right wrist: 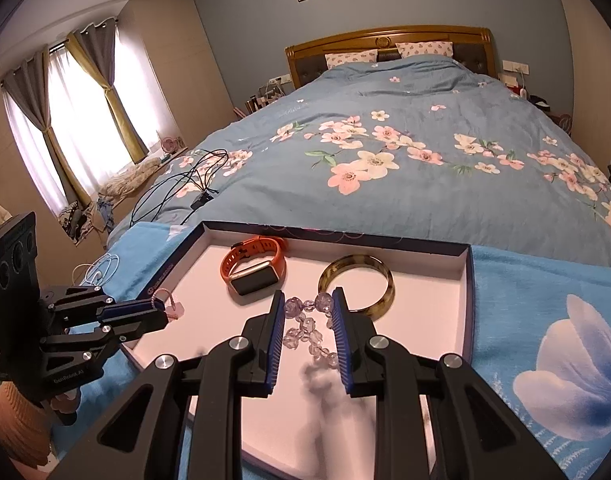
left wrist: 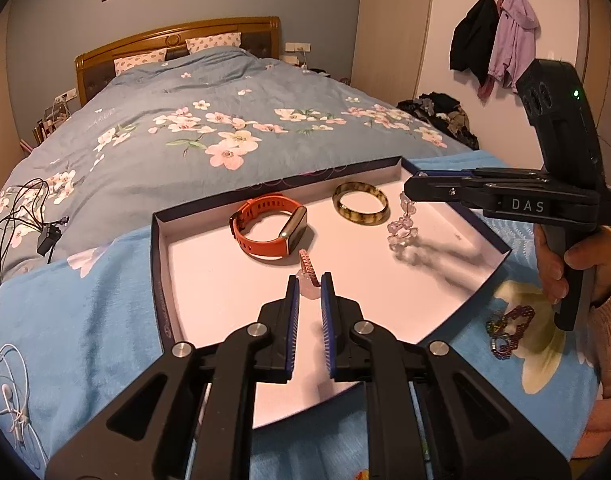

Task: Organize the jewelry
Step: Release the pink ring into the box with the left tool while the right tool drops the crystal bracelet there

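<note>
Lettering "DAS" on right hand-held gripper; tray logo probably unreadable.

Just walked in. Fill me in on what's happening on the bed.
A person is sorting jewelry into a shallow box lid on the bed, a gripper in each hand. The left gripper is shut on a pink charm over the lid's near side. The right gripper holds a clear bead bracelet, dangling above the lid. An orange smartwatch and an amber bangle already lie inside. A purple beaded piece waits on the blanket.
</note>
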Demonstrator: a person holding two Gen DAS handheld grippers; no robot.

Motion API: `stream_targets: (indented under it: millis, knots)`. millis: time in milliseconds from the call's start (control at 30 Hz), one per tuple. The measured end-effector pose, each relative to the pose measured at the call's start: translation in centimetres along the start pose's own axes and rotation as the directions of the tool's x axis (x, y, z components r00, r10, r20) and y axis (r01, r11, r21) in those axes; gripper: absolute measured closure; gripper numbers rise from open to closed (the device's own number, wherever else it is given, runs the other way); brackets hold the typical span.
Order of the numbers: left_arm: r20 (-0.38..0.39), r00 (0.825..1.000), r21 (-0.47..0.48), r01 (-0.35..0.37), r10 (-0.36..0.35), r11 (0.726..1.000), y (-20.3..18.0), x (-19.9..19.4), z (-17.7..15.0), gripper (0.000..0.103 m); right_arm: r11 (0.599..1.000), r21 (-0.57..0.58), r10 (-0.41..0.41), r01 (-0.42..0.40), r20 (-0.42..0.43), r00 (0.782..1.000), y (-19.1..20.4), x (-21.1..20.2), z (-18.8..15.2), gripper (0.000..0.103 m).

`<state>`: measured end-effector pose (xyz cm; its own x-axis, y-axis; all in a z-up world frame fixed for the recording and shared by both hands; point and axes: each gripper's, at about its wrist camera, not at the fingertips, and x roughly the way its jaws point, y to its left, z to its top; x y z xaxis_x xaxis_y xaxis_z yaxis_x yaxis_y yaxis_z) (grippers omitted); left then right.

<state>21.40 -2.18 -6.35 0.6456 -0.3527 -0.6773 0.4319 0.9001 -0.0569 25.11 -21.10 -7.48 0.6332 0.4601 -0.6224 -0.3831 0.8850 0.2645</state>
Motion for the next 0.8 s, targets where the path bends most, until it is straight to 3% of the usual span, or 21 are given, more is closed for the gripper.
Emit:
stream_targets:
  millis: [433,800]
  knots:
    - [-0.075,0.997,-0.001,-0.027,0.027,1.000,0.2,3.4,0.0,0.092,1.000,0.008,-0.001,0.002,-0.056,0.998,-0.2,2.2,-0.4,0.081]
    - [-0.099,0.994,-0.025,-0.039,0.036,0.999,0.5,5.2,0.4,0.089,0.999,0.028,-0.022,0.023,-0.056,0.998,-0.8,2.0,-0.6,0.080]
